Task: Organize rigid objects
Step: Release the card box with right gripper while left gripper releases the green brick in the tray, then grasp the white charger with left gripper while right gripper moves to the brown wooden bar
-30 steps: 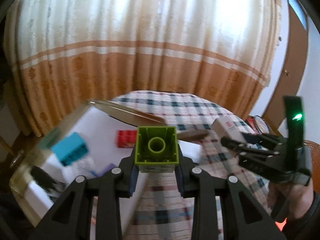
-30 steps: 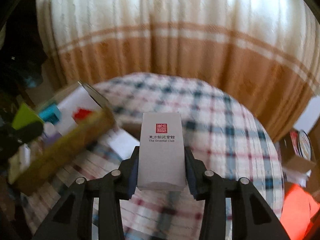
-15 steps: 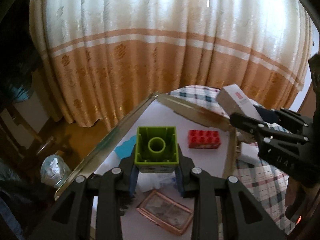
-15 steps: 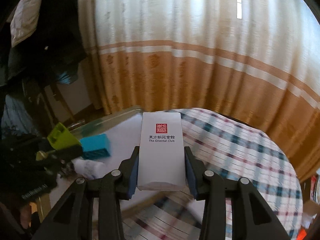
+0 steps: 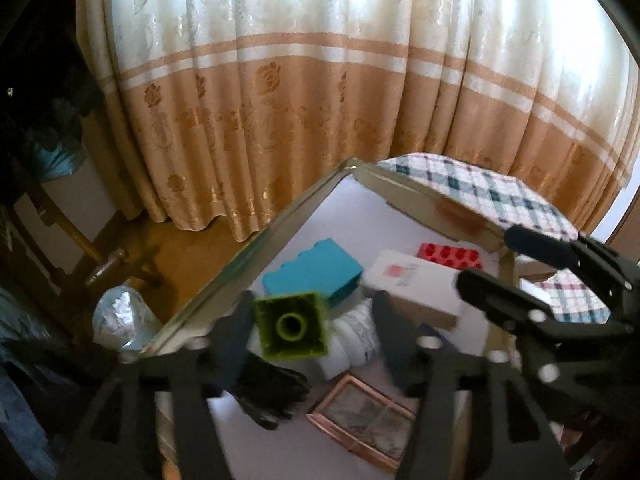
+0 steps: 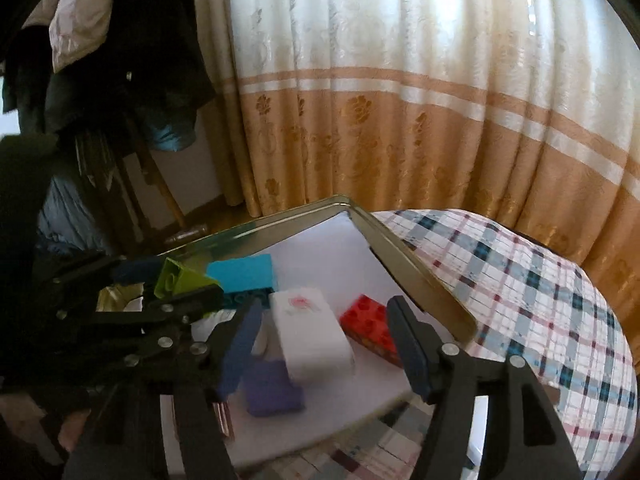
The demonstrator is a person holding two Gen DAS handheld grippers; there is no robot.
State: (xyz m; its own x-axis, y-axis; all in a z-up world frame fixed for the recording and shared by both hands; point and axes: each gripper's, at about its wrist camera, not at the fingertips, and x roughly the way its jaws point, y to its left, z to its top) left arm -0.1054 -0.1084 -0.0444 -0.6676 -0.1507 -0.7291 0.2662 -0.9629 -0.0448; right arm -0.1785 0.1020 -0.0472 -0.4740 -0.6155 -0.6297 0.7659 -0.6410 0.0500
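The left claw (image 5: 312,332) fills the lower middle of its view with its jaws wide. The green block (image 5: 291,326) sits between them, close against the left finger and clear of the right one; whether it touches the left finger cannot be told through the blur. Just above it in the frame lies the blue block (image 5: 316,270), and to the right of that the white box (image 5: 412,284), with the red block (image 5: 450,255) behind it. All lie in the tray (image 5: 256,244), whose gold rim runs up to the centre of the frame. A framed picture (image 5: 362,418) lies at the lower middle.

The right claw (image 6: 324,344) is also spread wide, at the lower middle of its view. The white box (image 6: 310,334) lies between its fingers, touching neither, resting tilted on a purple thing (image 6: 272,390) on the tray's (image 6: 420,280) white floor. The red block (image 6: 370,326) is just right of the box, the blue block (image 6: 244,274) above left. At the left of the frame the left claw (image 6: 160,284) has the green block (image 6: 180,280) at its tips. The checked counter (image 6: 520,280) spreads to the right.
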